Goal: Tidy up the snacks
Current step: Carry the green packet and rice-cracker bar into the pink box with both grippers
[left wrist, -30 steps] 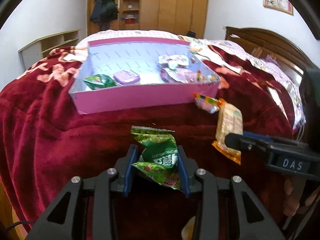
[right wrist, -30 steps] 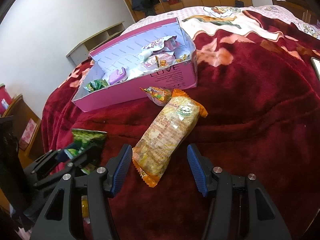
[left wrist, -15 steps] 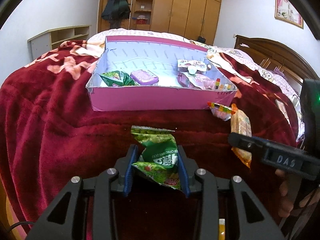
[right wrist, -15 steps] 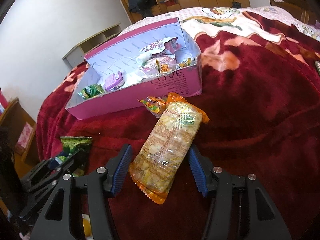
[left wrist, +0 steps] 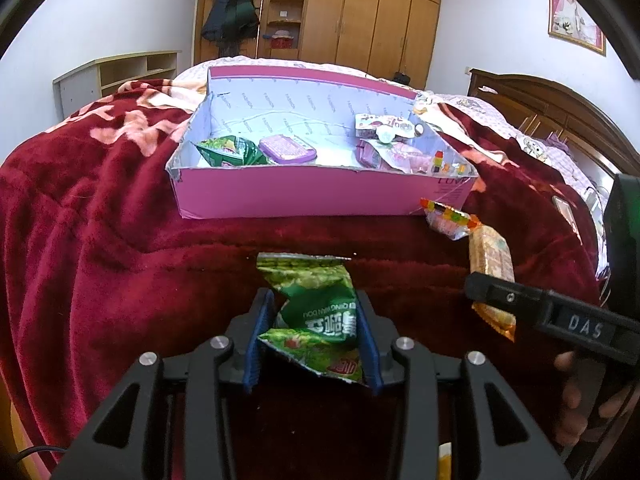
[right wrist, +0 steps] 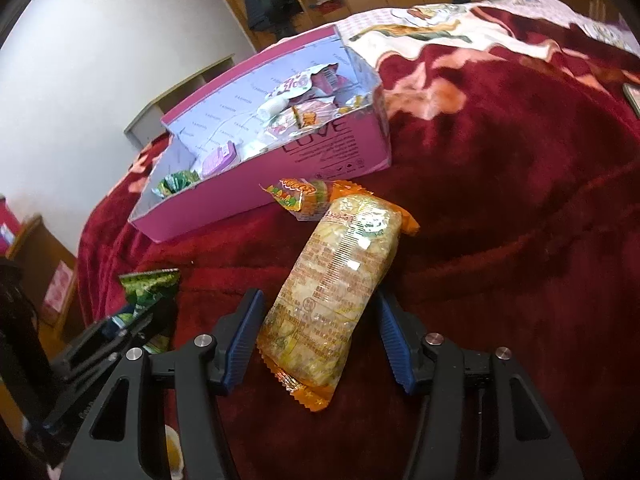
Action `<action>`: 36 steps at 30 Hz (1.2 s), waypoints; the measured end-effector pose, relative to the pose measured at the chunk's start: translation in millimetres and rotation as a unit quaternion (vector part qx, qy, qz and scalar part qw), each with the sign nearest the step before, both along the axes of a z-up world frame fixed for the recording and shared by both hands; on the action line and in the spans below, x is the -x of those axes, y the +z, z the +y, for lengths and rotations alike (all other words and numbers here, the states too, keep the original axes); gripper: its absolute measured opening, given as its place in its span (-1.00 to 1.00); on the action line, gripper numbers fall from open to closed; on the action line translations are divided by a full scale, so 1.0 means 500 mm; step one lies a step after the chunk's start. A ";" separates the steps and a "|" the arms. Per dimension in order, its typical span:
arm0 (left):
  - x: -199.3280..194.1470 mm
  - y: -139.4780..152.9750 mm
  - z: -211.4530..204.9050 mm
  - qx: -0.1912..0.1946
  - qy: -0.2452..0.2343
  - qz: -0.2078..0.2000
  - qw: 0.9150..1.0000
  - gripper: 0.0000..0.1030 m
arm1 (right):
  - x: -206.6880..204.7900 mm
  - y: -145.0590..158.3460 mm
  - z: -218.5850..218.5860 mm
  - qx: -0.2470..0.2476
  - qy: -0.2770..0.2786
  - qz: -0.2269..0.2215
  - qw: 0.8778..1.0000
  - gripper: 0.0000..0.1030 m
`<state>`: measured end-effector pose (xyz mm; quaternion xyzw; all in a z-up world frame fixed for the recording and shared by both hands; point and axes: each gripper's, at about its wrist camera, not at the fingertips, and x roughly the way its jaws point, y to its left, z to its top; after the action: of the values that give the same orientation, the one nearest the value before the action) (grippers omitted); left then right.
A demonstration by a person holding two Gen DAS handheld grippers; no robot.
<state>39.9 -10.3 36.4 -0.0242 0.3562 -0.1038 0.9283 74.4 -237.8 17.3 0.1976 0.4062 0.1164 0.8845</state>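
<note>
My left gripper (left wrist: 312,336) is shut on a green snack packet (left wrist: 316,312) and holds it above the red blanket, short of the pink box (left wrist: 320,196). It shows at the left of the right wrist view (right wrist: 150,300). My right gripper (right wrist: 320,340) is closed on an orange cracker pack (right wrist: 336,296), lifted off the blanket; this pack also shows in the left wrist view (left wrist: 490,264). The pink box (right wrist: 320,160) holds several snacks. A small gummy packet (right wrist: 304,196) lies on the blanket by the box's front wall.
The red blanket (left wrist: 100,240) covers the bed. A wooden headboard (left wrist: 560,120) is at the right, wardrobes (left wrist: 360,20) and a low shelf (left wrist: 116,72) behind. A phone (right wrist: 632,96) lies at the far right edge.
Both grippers have risen and moved nearer the box. The right gripper closed on the cracker pack and lifted it off the blanket. The left still holds the green packet.
</note>
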 end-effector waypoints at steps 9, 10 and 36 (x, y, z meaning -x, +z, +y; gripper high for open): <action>0.007 0.008 0.005 0.006 -0.002 -0.004 1.000 -0.21 | 0.016 0.007 -0.008 0.009 -0.012 -0.011 1.000 -0.17; 0.009 0.010 0.006 0.007 -0.003 -0.004 1.000 -0.21 | 0.020 0.008 -0.009 0.008 -0.012 -0.013 1.000 -0.18; 0.014 0.071 0.020 0.017 0.005 -0.031 0.999 -0.22 | 0.048 0.072 0.040 0.024 0.052 -0.071 0.996 -0.19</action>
<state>32.8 -0.4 71.8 -0.0386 0.3249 -0.1063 0.9390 50.2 -217.7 53.2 0.1462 0.3552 0.1665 0.9081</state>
